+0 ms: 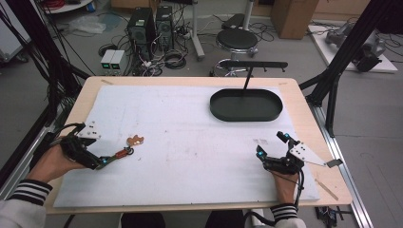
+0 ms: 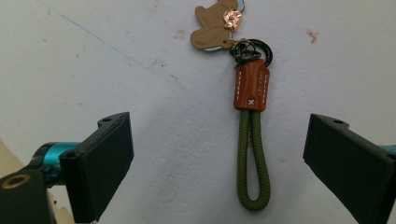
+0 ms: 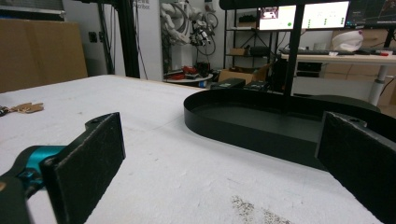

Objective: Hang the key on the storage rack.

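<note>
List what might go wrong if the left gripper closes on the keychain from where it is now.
1. The olive cord loop lies flat on the white mat and is thin; the left gripper, jaws wide open around it, may scrape the mat or pinch only one strand.
2. The loop sits off-centre, nearer one jaw, so closing may push it sideways.
3. The brown charm hangs loosely off the ring and could swing when lifted.

A keychain (image 2: 251,116) with a green cord loop, brown leather tab and bear-shaped charm (image 2: 215,25), flat on the white mat (image 1: 190,142).
</note>
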`<state>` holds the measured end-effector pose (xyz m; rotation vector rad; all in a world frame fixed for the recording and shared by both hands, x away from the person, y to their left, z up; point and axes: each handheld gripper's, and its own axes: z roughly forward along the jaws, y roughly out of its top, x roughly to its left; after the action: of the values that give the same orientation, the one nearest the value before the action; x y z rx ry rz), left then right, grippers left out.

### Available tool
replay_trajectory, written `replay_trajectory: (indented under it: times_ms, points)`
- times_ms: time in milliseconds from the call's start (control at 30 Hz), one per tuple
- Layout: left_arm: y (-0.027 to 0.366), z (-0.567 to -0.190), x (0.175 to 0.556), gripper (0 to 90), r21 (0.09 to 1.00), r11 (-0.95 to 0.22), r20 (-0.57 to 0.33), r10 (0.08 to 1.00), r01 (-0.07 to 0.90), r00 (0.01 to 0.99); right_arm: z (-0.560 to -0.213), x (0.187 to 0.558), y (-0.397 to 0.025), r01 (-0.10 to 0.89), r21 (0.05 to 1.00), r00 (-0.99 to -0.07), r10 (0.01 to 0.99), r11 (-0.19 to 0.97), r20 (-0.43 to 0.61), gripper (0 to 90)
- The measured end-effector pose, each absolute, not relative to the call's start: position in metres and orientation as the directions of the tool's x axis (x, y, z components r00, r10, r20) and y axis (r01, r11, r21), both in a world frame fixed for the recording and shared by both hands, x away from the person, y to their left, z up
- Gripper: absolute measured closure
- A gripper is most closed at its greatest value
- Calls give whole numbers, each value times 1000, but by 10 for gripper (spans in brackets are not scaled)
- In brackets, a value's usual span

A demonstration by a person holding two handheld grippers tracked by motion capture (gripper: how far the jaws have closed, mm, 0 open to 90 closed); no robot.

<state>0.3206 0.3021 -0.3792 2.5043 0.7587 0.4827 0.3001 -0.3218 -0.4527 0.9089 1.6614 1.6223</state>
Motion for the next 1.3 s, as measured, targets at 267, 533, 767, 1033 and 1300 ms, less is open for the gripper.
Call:
replay_trajectory:
  times_ms: [267, 533, 767, 1033, 1300]
  points:
    - [294, -387, 330, 175, 459, -766, 155, 568, 450, 809, -453, 300, -322, 45, 999, -559, 828, -2, 27, 5]
    - [287, -394, 336, 274, 396, -783, 123, 562, 479, 818, -453, 300, -322, 43, 999, -560, 828, -1, 25, 5]
    - [283, -398, 339, 366, 359, -788, 95, 565, 501, 820, -453, 300, -322, 45, 999, -560, 828, -2, 27, 5]
    - [281, -402, 340, 471, 323, -796, 85, 564, 512, 822, -453, 300, -322, 44, 999, -560, 828, -1, 25, 4]
    - [280, -404, 340, 546, 287, -801, 62, 563, 525, 824, -453, 300, -322, 45, 999, -560, 828, -2, 27, 4]
